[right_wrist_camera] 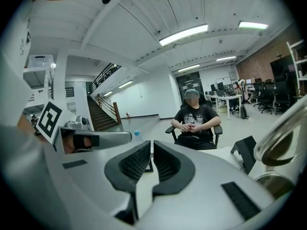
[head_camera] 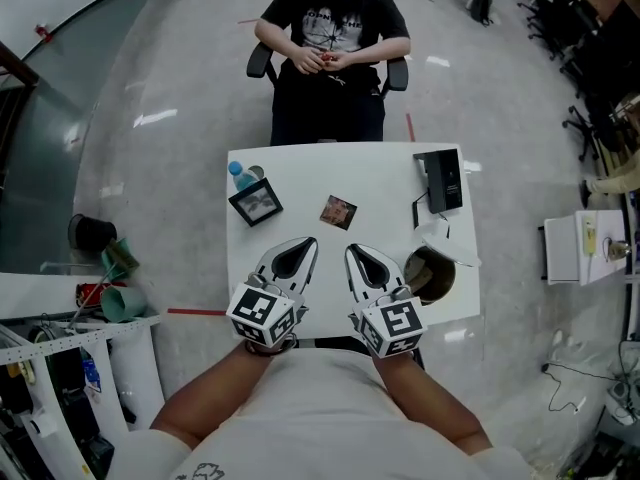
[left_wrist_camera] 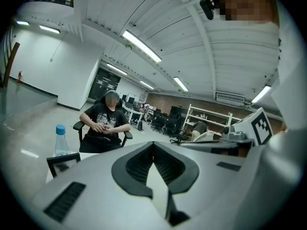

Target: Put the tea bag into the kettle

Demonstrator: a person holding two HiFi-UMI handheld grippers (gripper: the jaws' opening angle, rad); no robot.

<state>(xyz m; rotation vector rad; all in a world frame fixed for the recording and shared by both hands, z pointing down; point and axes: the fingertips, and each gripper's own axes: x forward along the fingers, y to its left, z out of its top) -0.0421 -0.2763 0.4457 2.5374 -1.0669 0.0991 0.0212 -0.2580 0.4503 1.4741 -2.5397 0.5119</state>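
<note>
The tea bag (head_camera: 338, 212), a small square packet, lies flat near the middle of the white table (head_camera: 300, 173). To the right, at the table's front corner, the kettle (head_camera: 430, 274) stands with its lid (head_camera: 447, 239) tipped open; its rim also shows in the right gripper view (right_wrist_camera: 280, 138). My left gripper (head_camera: 310, 241) is shut and empty, resting at the front edge just short of the tea bag. Beside it, my right gripper (head_camera: 352, 251) is also shut and holds nothing, just left of the kettle. In both gripper views the jaws point over the table with nothing between them.
A water bottle (head_camera: 240, 175) and a black-framed picture (head_camera: 256, 202) stand at the table's left. A black box (head_camera: 440, 180) sits at the back right. A person (head_camera: 330, 43) sits in a chair across the table. Shelving and clutter stand on the floor at the left.
</note>
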